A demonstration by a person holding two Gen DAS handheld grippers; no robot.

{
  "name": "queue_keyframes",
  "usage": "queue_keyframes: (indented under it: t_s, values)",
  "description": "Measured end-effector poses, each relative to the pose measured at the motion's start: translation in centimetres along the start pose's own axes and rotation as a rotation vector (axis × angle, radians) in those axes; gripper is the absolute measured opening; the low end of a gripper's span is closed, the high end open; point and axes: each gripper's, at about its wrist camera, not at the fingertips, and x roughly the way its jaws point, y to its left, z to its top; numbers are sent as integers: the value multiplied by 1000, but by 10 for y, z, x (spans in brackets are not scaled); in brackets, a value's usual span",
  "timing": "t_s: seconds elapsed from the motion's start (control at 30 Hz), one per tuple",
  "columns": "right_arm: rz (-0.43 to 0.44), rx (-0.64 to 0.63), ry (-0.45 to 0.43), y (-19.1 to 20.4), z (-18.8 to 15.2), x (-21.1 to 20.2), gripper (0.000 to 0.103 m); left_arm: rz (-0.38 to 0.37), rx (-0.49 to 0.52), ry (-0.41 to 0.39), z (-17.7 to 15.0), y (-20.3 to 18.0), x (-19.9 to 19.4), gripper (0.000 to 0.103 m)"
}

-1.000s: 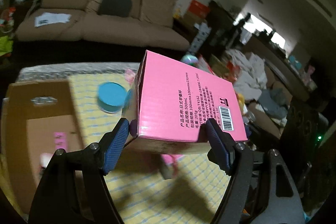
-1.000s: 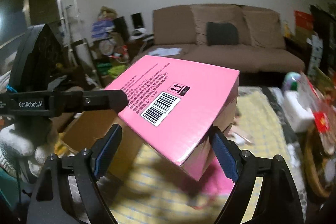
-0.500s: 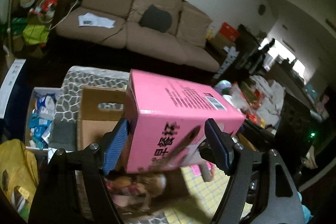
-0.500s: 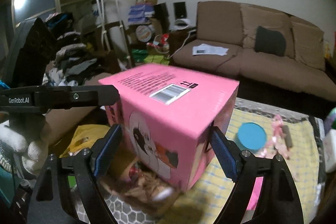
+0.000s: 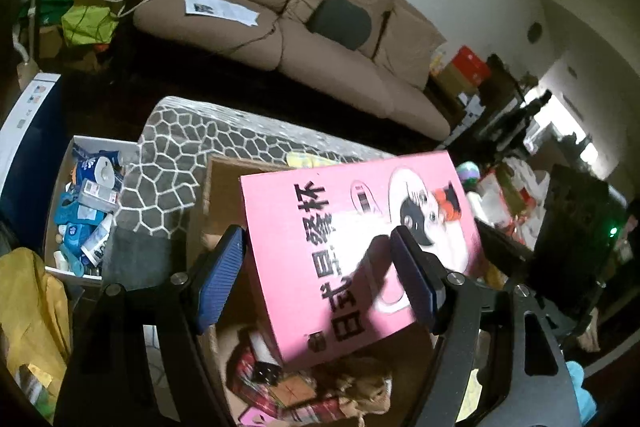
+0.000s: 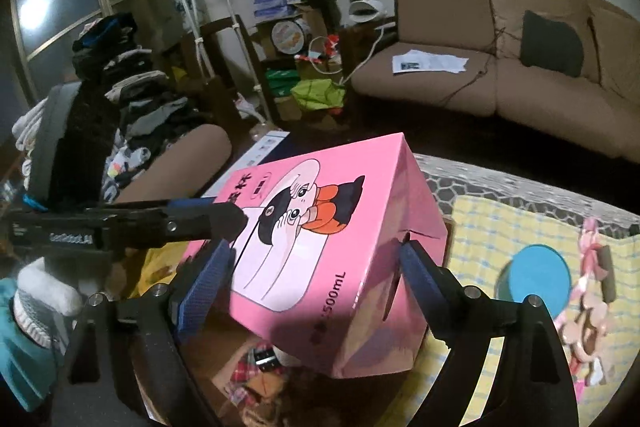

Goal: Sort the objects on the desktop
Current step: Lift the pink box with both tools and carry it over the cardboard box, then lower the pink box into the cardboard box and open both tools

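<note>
A big pink cup box point(image 5: 352, 251) with a cartoon girl and black characters hangs tilted over an open cardboard box point(image 5: 216, 187). My left gripper point(image 5: 320, 279) has its blue pads on the box's two sides. My right gripper point(image 6: 312, 287) grips the same pink box point(image 6: 320, 251) from the other side, pads pressed on it. The left gripper's arm shows in the right wrist view point(image 6: 120, 223). The cardboard box holds plaid items and a soft toy point(image 6: 256, 367).
A blue round lid point(image 6: 532, 279) and a pink doll point(image 6: 592, 291) lie on the yellow checked cloth point(image 6: 500, 227). A white bin of toiletries point(image 5: 84, 211) stands left of the grey patterned cover point(image 5: 180, 147). A brown sofa point(image 5: 304, 27) is behind.
Both grippers have carried the pink box leftwards from above the yellow cloth to above the cardboard box and turned it, so its cartoon face now shows.
</note>
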Motion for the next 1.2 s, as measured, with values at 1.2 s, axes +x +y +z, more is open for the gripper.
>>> queue_keyframes:
  t_s: [1.2]
  values:
    - [-126, 43, 139, -31, -28, 18, 95, 95, 17, 88, -13, -18, 19, 76]
